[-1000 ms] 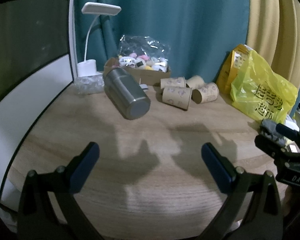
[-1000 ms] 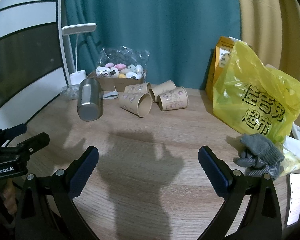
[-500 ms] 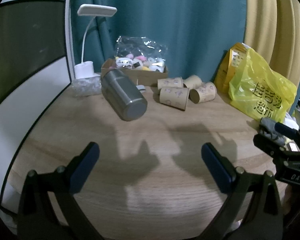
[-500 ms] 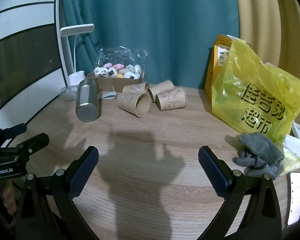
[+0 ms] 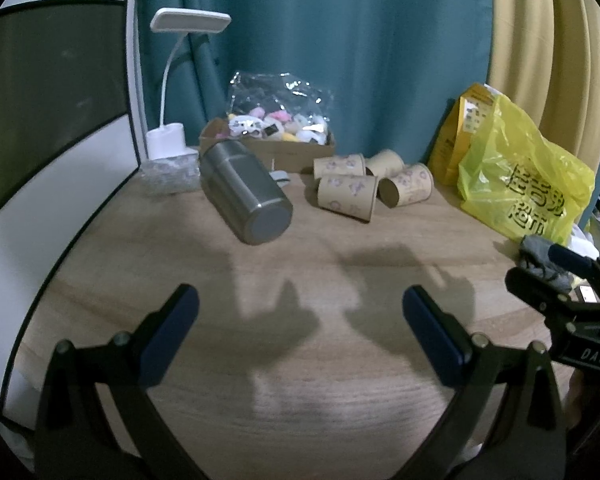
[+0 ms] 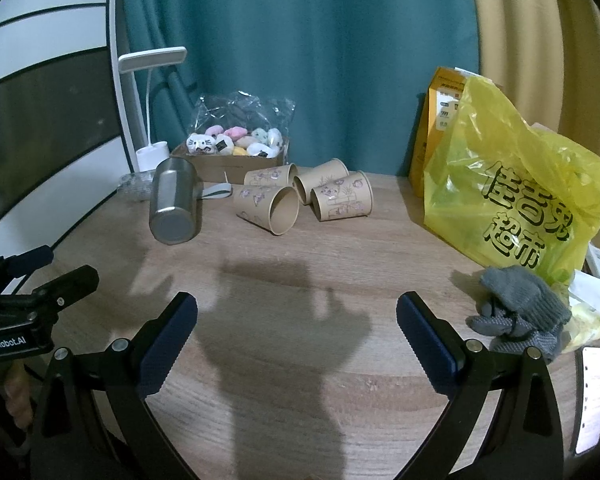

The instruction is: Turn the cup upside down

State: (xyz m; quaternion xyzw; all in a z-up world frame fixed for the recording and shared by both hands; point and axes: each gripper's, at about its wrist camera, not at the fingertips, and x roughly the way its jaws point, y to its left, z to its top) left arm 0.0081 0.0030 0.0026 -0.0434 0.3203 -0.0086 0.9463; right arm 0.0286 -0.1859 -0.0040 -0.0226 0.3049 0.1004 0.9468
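A steel cup [image 5: 246, 192] lies on its side on the wooden table [image 5: 300, 380], base toward me; it also shows in the right wrist view [image 6: 175, 208]. Several brown paper cups [image 5: 348, 197] lie on their sides to its right, also seen in the right wrist view [image 6: 270, 208]. My left gripper [image 5: 300, 334] is open and empty, well short of the steel cup. My right gripper [image 6: 296, 336] is open and empty, over the table's front. Each gripper shows at the edge of the other's view.
A cardboard box of small toys [image 6: 232, 152] and a white desk lamp [image 5: 168, 144] stand at the back by the teal curtain. A yellow plastic bag [image 6: 524, 200] stands at the right, with grey gloves [image 6: 520, 312] in front of it.
Both views have shifted slightly; the left gripper has tilted a little so the objects sit a bit lower and nearer. Nothing on the table has moved. Both grippers stay open.
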